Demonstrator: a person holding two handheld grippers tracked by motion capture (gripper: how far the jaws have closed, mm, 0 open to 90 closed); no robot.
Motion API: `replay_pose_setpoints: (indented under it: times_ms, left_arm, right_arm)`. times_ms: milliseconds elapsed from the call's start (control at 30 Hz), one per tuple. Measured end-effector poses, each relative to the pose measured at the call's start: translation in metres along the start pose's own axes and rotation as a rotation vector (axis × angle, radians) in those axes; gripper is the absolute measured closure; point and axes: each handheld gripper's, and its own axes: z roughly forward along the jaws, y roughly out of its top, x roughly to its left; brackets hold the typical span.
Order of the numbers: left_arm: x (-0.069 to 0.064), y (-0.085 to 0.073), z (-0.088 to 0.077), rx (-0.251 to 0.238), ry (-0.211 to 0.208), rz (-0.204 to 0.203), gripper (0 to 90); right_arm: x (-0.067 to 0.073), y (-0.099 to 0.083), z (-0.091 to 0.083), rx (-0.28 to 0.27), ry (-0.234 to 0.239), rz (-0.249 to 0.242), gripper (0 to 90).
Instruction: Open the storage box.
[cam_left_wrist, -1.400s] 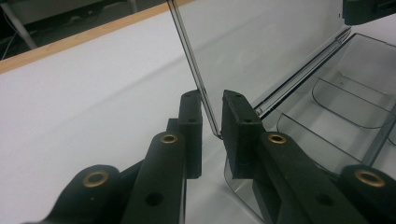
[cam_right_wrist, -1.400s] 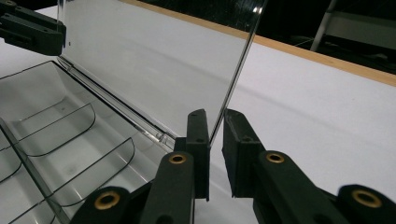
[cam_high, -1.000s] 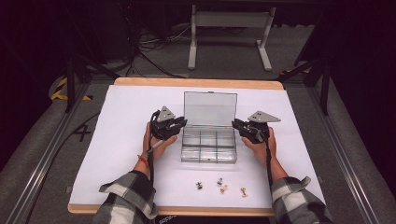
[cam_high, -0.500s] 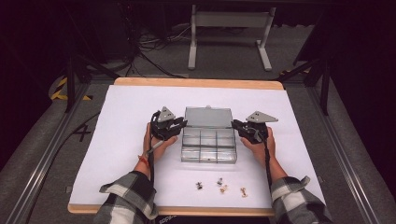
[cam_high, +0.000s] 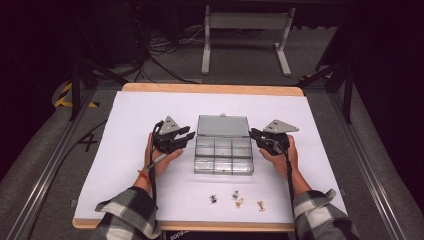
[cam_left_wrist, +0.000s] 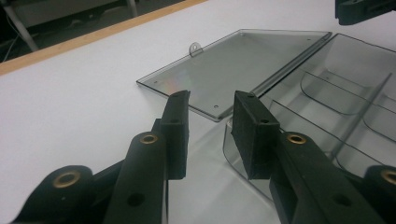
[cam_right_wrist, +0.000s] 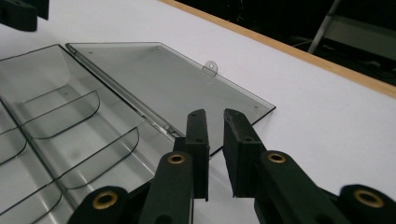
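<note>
Clear compartment box (cam_high: 223, 150), lid (cam_high: 223, 125) flat on table (cam_high: 130, 110); left gripper (cam_left_wrist: 210, 123) fingers just spreading, empty; right gripper (cam_right_wrist: 215, 140) fingers slightly parted, empty

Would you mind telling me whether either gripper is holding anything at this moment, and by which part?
Nothing is held: the left gripper and right gripper both show bare gaps beside the open clear box.
</note>
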Motion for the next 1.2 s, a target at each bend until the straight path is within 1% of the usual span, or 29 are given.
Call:
replay_pose_setpoints:
  times_ms: [33, 67, 100, 133, 167, 200, 233, 300, 367, 433, 533, 633, 733, 767, 833, 933, 967, 1033, 1067, 1133, 1200]
  left_arm:
    - [-0.001, 0.000, -0.004, 0.000, -0.008, 0.010, 66.3]
    - [-0.005, 0.001, -0.014, 0.000, -0.015, 0.035, 66.1]
    - [-0.006, 0.002, -0.018, 0.000, -0.019, 0.045, 65.8]
    - [-0.006, 0.002, -0.018, 0.000, -0.019, 0.045, 65.3]
    - [-0.009, 0.002, -0.024, -0.002, -0.034, 0.066, 65.3]
    - [-0.013, 0.002, -0.030, -0.002, -0.043, 0.075, 64.5]
    - [-0.017, 0.001, -0.034, 0.003, -0.055, 0.084, 63.9]
    - [-0.023, -0.001, -0.041, 0.010, -0.070, 0.118, 63.4]
    - [-0.031, -0.006, -0.050, 0.023, -0.092, 0.138, 62.4]
    - [-0.035, -0.010, -0.055, 0.028, -0.103, 0.158, 61.3]
    - [-0.043, -0.018, -0.064, 0.036, -0.123, 0.157, 59.4]
    - [-0.050, -0.025, -0.069, 0.045, -0.147, 0.163, 58.5]
    - [-0.057, -0.030, -0.071, 0.059, -0.170, 0.162, 56.8]
    - [-0.061, -0.032, -0.071, 0.067, -0.183, 0.164, 56.2]
    - [-0.067, -0.035, -0.072, 0.077, -0.201, 0.183, 55.0]
    - [-0.075, -0.039, -0.071, 0.086, -0.233, 0.183, 53.1]
    - [-0.075, -0.039, -0.071, 0.086, -0.233, 0.183, 52.8]
    - [-0.082, -0.042, -0.070, 0.105, -0.243, 0.203, 51.8]
    - [-0.085, -0.043, -0.069, 0.108, -0.247, 0.209, 49.3]
    - [-0.090, -0.046, -0.069, 0.111, -0.264, 0.196, 48.4]
    - [-0.094, -0.048, -0.069, 0.109, -0.282, 0.188, 47.8]
  right_arm:
    - [0.002, 0.002, -0.005, -0.005, 0.005, -0.019, 80.6]
    - [0.002, 0.003, -0.009, -0.008, 0.009, -0.025, 80.2]
    - [0.002, 0.004, -0.012, -0.009, 0.015, -0.032, 79.9]
    - [0.002, 0.004, -0.012, -0.009, 0.015, -0.032, 79.9]
    - [0.003, 0.004, -0.014, -0.007, 0.017, -0.035, 79.8]
    - [0.004, 0.005, -0.018, -0.006, 0.017, -0.054, 79.7]
    - [0.005, 0.005, -0.021, -0.005, 0.022, -0.062, 79.3]
    - [0.006, 0.005, -0.027, -0.004, 0.030, -0.074, 78.9]
    - [0.007, 0.003, -0.032, -0.007, 0.038, -0.080, 78.3]
    - [0.008, 0.002, -0.038, -0.004, 0.045, -0.086, 77.6]
    - [0.009, -0.002, -0.045, 0.000, 0.058, -0.101, 77.0]
    - [0.012, -0.006, -0.052, 0.005, 0.072, -0.109, 76.0]
    - [0.014, -0.010, -0.060, 0.008, 0.083, -0.130, 74.6]
    - [0.015, -0.011, -0.062, 0.007, 0.087, -0.130, 74.1]
    - [0.017, -0.016, -0.067, 0.006, 0.099, -0.140, 73.0]
    - [0.018, -0.023, -0.074, 0.008, 0.105, -0.141, 70.4]
    - [0.018, -0.023, -0.074, 0.008, 0.105, -0.141, 70.4]
    - [0.018, -0.029, -0.080, 0.001, 0.113, -0.136, 68.4]
    - [0.018, -0.032, -0.082, 0.001, 0.111, -0.140, 67.7]
    - [0.018, -0.038, -0.086, 0.003, 0.107, -0.133, 65.6]
    - [0.017, -0.043, -0.091, 0.011, 0.099, -0.138, 63.2]
